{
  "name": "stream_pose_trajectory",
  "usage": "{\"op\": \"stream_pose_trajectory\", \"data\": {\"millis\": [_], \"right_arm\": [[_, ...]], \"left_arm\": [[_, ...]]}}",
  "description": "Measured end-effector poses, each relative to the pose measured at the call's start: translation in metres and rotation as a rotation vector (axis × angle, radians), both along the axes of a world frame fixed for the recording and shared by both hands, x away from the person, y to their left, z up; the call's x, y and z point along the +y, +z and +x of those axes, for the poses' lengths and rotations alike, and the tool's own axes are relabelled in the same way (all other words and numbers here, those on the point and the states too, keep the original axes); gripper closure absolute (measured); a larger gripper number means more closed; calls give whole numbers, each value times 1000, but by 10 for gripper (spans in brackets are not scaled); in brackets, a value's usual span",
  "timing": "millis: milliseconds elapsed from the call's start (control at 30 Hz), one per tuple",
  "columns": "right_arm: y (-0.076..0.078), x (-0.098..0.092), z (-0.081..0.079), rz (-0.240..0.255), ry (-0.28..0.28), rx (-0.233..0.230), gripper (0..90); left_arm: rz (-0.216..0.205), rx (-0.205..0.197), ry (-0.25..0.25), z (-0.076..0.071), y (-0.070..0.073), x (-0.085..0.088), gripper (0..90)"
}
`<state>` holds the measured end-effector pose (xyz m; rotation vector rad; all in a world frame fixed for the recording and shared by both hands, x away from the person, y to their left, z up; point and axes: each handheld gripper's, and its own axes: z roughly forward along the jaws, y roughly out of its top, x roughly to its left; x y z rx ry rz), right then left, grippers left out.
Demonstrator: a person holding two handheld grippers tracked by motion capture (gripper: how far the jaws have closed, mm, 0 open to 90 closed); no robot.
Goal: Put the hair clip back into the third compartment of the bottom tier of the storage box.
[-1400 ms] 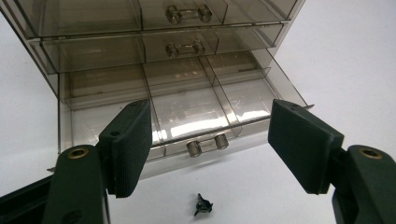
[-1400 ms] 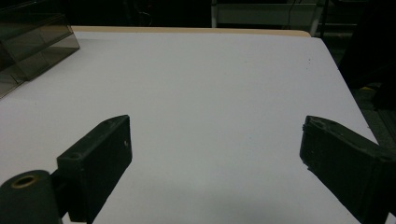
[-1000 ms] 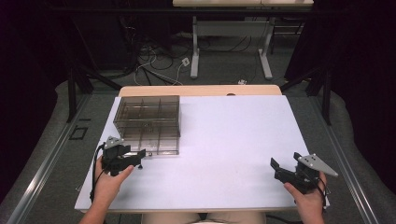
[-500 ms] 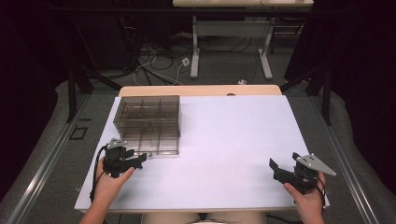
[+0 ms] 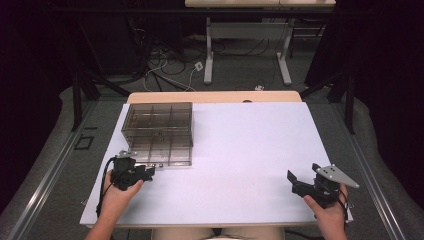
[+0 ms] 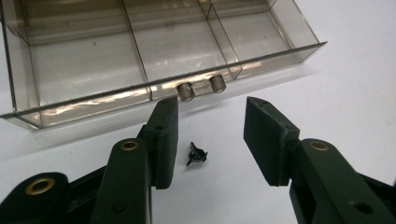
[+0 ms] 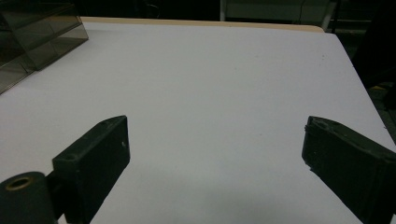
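At the left centre of the high view sits the box [image 5: 158, 132], a smoky clear plastic organiser with dividers, on the white table [image 5: 250, 150]. The left gripper [image 5: 148, 173] hovers just before its near wall; its jaws have just been closing and now stand at a narrow gap, nothing pressed between them. In the left gripper view two small knobs [image 6: 201, 87] stick out of that wall, the likely hold. The box looks light, stiff, slick and scratch-prone. A tiny black bit [image 6: 195, 154] lies between the jaws. The right gripper [image 5: 294, 182], lower right, gapes wide and holds nothing.
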<state>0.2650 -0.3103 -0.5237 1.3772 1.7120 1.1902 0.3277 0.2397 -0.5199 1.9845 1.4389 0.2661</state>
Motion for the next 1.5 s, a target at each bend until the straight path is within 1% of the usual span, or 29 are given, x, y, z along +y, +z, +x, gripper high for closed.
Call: {"op": "stream_pose_trajectory", "data": {"millis": [33,133,267,433,467,633,700,733,900,933,967,1000,1033,1133,1167,1233,1300,1500], "right_arm": [[0,0,0,9,-2,6,68],[0,0,0,5,-5,5,67],[0,0,1,11,3,9,63],[0,1,1,3,2,13,52],[0,1,1,5,4,23,52],[0,0,2,9,-4,19,52],[-1,1,2,7,-6,27,51],[-1,1,2,0,-2,29,48],[-1,1,2,5,4,29,46],[-1,1,2,-3,1,42,46],[-1,1,2,-3,1,42,46],[-2,1,3,1,1,36,45],[-2,1,3,0,2,38,45],[-2,0,3,-2,-2,45,45],[-2,0,3,2,-2,40,45],[-2,0,3,4,-4,35,45],[-2,0,2,6,-7,49,45],[-2,0,3,3,1,47,43]], "left_arm": [[-1,11,0,0,-1,0,567],[6,34,-3,2,-4,1,580],[17,54,-9,3,-7,0,594],[27,62,-14,3,-9,-1,604],[25,61,-14,4,-10,-1,609],[31,72,-15,5,-12,-1,628],[37,76,-15,5,-14,-1,632],[37,76,-15,6,-14,-1,633],[40,83,-17,6,-16,-3,651],[43,79,-12,6,-17,-4,656],[43,89,-18,7,-17,-4,656],[43,83,-13,7,-18,-5,663],[48,91,-20,7,-18,-4,666],[50,93,-20,7,-19,-5,677],[52,89,-14,7,-20,-6,683],[57,91,-19,8,-20,-6,689],[62,98,-22,8,-21,-6,708],[76,97,-17,8,-22,-6,736]]}}
